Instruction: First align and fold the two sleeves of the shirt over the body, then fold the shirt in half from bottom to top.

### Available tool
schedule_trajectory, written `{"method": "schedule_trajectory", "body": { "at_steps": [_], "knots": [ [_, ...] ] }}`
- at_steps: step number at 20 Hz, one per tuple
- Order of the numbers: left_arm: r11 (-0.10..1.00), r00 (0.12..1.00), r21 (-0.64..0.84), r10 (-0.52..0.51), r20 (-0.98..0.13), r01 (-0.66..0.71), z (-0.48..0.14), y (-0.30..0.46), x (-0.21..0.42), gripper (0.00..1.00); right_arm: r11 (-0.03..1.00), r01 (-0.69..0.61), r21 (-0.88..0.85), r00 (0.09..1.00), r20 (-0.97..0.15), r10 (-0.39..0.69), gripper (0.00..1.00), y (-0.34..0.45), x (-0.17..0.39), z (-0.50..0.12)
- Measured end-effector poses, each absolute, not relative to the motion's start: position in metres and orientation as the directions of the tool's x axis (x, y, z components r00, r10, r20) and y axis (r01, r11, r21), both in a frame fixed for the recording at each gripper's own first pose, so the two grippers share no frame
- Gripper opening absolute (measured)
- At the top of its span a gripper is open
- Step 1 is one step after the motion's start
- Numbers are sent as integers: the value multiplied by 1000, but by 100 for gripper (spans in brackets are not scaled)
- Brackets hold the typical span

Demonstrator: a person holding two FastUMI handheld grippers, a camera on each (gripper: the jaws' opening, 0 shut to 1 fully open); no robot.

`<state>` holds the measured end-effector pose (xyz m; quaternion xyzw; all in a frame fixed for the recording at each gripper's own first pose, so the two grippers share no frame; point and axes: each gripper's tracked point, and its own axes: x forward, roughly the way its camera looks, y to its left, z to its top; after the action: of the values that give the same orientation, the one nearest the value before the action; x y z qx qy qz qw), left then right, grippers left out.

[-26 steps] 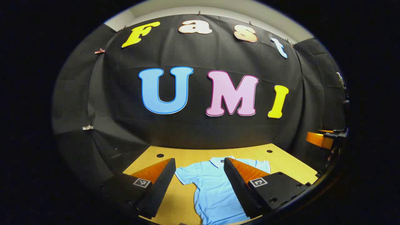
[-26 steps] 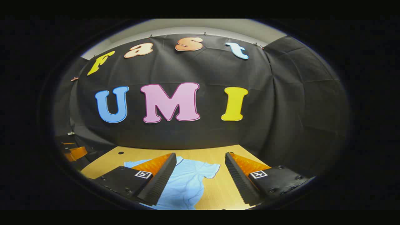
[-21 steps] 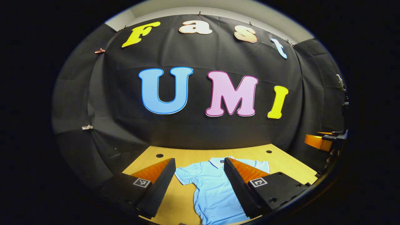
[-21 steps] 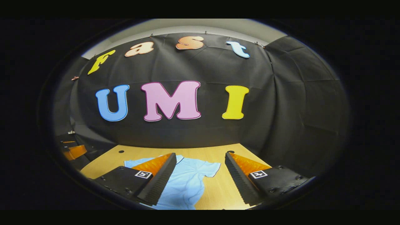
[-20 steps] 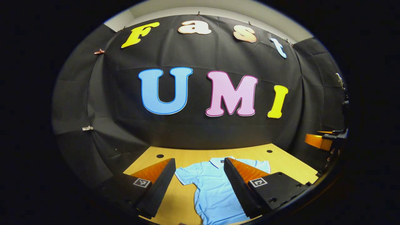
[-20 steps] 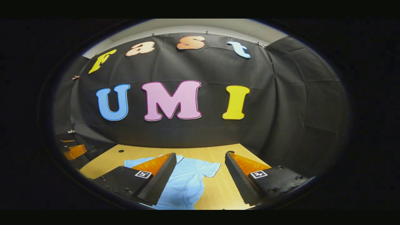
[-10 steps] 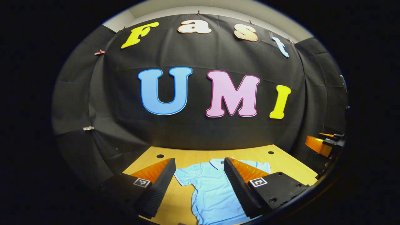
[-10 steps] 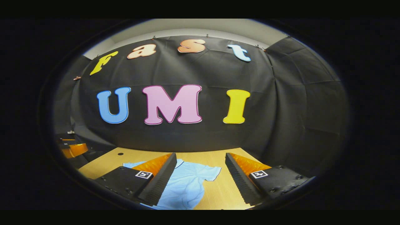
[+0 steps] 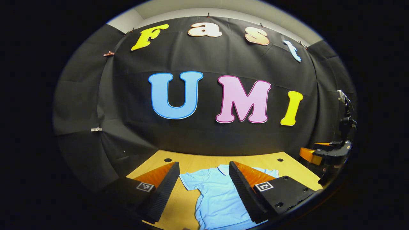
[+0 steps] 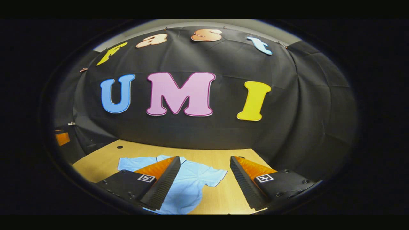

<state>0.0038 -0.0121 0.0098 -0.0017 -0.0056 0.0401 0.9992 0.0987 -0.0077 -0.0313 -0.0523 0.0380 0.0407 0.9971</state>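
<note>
Light blue short-sleeved polo shirt (image 9: 217, 195): laid flat, collar far, on the pale wooden worktop (image 9: 195, 161), sleeves spread, presumably ready for folding. Left tool (image 9: 204, 191): released, raised above the near shirt body, nothing grasped. Right tool (image 10: 204, 183): released, raised over the right sleeve (image 10: 212, 176), positioned for that sleeve, as judged.

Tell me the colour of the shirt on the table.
Light blue shirt, plain, with a darker edge on the sleeve; clearest in the left gripper view.

Ridged fingers (image 9: 166, 188), square-marker mounts
</note>
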Motion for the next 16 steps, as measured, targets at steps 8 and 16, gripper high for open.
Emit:
{"method": "schedule_trajectory", "body": {
  "at_steps": [8, 16],
  "knots": [
    [991, 983, -43, 122, -135, -129, -37, -25, 32, 99, 992, -105, -72, 898, -436, 64, 98, -45, 225, -153],
    [985, 961, -56, 144, -236, -162, -88, -27, 53, 99, 995, -83, -60, 780, -625, 27, 98, -77, 308, -271]
  ]
}}
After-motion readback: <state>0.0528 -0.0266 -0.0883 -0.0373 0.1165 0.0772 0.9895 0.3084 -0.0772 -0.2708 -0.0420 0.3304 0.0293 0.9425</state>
